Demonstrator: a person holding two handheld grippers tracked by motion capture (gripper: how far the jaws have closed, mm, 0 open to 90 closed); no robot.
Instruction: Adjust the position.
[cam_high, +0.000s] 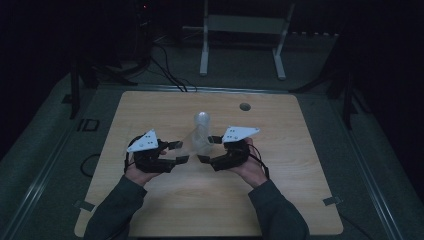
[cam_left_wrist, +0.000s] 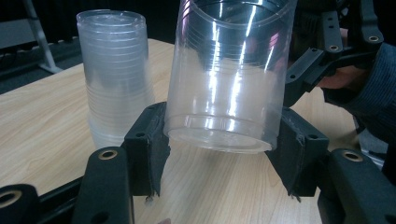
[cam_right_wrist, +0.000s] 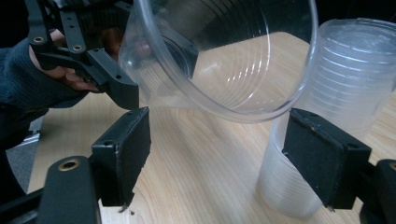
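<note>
My left gripper (cam_high: 181, 152) (cam_left_wrist: 219, 135) is shut on the base of a single clear plastic cup (cam_high: 192, 142) (cam_left_wrist: 229, 70), both pads pressed on its sides. The cup lies tilted above the wooden table (cam_high: 280, 165), its mouth toward my right gripper (cam_high: 207, 149) (cam_right_wrist: 217, 140). That gripper stands open, and the cup's rim (cam_right_wrist: 219, 60) hangs just above and between its pads (cam_right_wrist: 123, 154), with no clear contact. A stack of clear cups (cam_high: 202, 120) (cam_left_wrist: 114, 70) (cam_right_wrist: 336, 70) stands upright just behind the held cup.
A round hole (cam_high: 245, 106) is cut in the table's far side. Beyond the table, a white frame (cam_high: 245, 25) and cables (cam_high: 165, 70) lie on the dark floor. A dark post (cam_high: 75, 85) stands at the left.
</note>
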